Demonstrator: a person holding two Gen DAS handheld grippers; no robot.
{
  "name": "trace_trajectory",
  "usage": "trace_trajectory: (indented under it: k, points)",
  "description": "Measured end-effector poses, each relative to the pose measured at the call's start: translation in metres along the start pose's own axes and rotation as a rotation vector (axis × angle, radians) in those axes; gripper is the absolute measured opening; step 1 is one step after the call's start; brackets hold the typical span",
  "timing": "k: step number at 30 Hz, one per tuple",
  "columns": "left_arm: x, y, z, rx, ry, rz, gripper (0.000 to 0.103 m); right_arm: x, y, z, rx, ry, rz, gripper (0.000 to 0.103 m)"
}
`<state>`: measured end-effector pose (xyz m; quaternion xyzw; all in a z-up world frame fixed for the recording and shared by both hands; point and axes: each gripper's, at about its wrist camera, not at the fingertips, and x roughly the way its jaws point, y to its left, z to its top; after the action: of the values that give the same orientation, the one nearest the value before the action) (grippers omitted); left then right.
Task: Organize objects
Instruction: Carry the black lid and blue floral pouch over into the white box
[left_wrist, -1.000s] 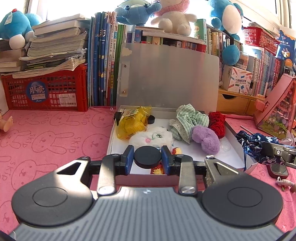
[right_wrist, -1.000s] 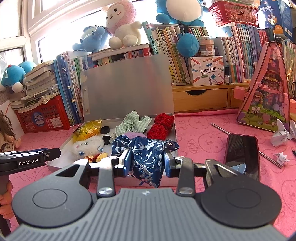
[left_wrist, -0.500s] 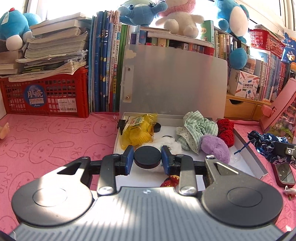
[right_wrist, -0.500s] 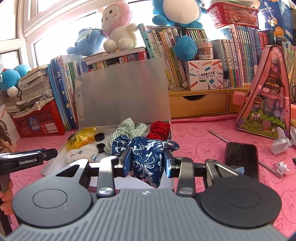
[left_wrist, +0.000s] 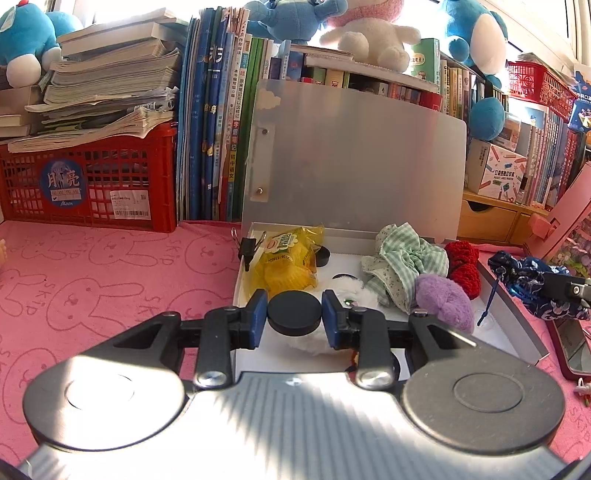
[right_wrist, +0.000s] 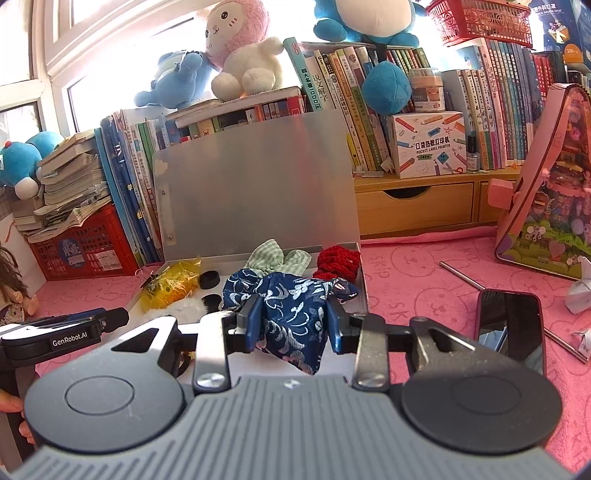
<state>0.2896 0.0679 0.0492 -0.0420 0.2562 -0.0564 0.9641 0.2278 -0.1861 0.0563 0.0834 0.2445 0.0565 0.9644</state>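
Holding, left: the left gripper (left_wrist: 294, 318) has its jaws pinching a flat round black puck (left_wrist: 294, 312) by its rim, above the near edge of the shallow white box with a raised grey lid (left_wrist: 515, 317).
Holding, right: the right gripper (right_wrist: 291, 320) has its jaws pinching a dark blue cloth pouch with a white floral print (right_wrist: 291, 312), which hangs over the box's near right part.
Puck handling: it looks stiff, light and smooth, so I judge it could slip; a hold across the widest part of the rim is safest.
Pouch handling: soft and limp, sagging below the jaws; a pinch on bunched fabric near the middle should hold, and a loose corner would let it swing.
Box contents: one yellow plastic packet (left_wrist: 286, 260), one green checked scrunchie (left_wrist: 402, 260), one red knitted scrunchie (left_wrist: 463, 267), one purple fluffy scrunchie (left_wrist: 445, 301), one white furry piece (left_wrist: 349, 291), one more black puck (left_wrist: 323, 256) behind the packet.
Box edge: one black binder clip (left_wrist: 248, 248) on the far left corner.
Worktop: a pink bunny-print cloth (left_wrist: 110, 280) with one dark phone (right_wrist: 511, 326) and one metal rod (right_wrist: 461, 275) to the right.
Count in hand: one item per gripper, two pucks in view overall.
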Motion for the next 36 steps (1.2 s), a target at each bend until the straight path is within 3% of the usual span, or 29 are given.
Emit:
trace_trajectory:
  k: [13, 22, 36]
  points:
    - [0.025, -0.013, -0.005, 0.038, 0.019, 0.02, 0.037, 0.031, 0.027, 0.003, 0.046, 0.047, 0.197, 0.04]
    - [0.032, -0.017, -0.009, 0.066, 0.015, 0.028, 0.037, 0.05, 0.03, -0.02, -0.01, 0.115, 0.137, 0.04]
    - [0.041, -0.023, -0.008, 0.08, 0.013, 0.043, 0.037, 0.064, 0.024, -0.027, -0.067, 0.113, 0.007, 0.04]
